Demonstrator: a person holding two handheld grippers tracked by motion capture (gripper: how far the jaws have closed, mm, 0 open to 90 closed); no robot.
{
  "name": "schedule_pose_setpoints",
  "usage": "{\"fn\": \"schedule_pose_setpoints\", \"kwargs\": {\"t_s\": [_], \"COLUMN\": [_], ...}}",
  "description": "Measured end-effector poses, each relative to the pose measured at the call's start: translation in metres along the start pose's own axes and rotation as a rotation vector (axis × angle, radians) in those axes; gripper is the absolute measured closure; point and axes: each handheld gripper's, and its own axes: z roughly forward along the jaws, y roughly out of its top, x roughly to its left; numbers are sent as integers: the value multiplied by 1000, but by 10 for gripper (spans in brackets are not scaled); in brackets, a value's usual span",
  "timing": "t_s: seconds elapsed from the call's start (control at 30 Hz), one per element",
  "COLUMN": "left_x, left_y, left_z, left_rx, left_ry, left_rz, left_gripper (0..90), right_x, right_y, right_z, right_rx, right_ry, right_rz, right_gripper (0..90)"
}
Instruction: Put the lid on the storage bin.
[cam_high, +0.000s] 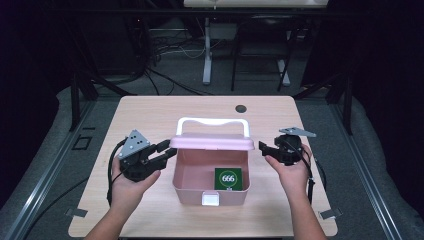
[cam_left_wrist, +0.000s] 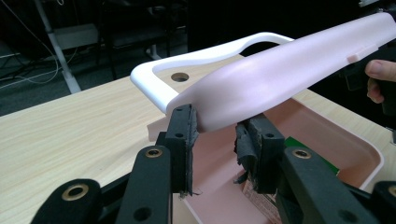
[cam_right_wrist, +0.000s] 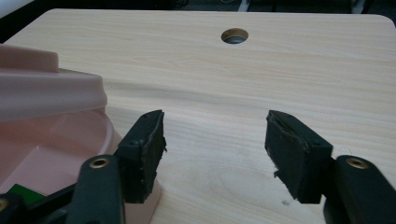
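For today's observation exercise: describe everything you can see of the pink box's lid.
The lid looks like smooth, pale pink moulded plastic with rounded corners and a small tab on its front edge. It is raised, hinged open above the pink box, with a white handle behind it. The left gripper has its pads at the lid's left end; whether they press it is unclear.
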Motion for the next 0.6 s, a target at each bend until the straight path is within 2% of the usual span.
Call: {"fn": "schedule_pose_setpoints", "kwargs": {"t_s": [0.17, 0.2, 0.27, 0.4, 0.43, 0.6], "left_x": [0, 0, -1, -2, -2, -3], "left_y": [-3, -4, -5, -7, -8, -9], "left_z": [-1, -2, -2, -3, -3, -5], "left_rx": [5, 9, 5, 2, 3, 6], "left_ry": [-6, -12, -13, -15, -14, -16], "left_rz": [0, -1, -3, -9, -8, -4], "left_gripper": [664, 662, 659, 650, 650, 646], "right_x": [-3, -3, -3, -2, -2, -2], "right_y": [0, 1, 1, 0, 1, 1], "right_z": [-1, -3, -4, -2, -4, -4], "right_rx": [-1, 7, 22, -2, 26, 8], "right_ry": [14, 13, 13, 24, 29, 31], "right_rz": [7, -4, -9, -7, -13, -18], "right_gripper": [430, 454, 458, 482, 484, 492]}}
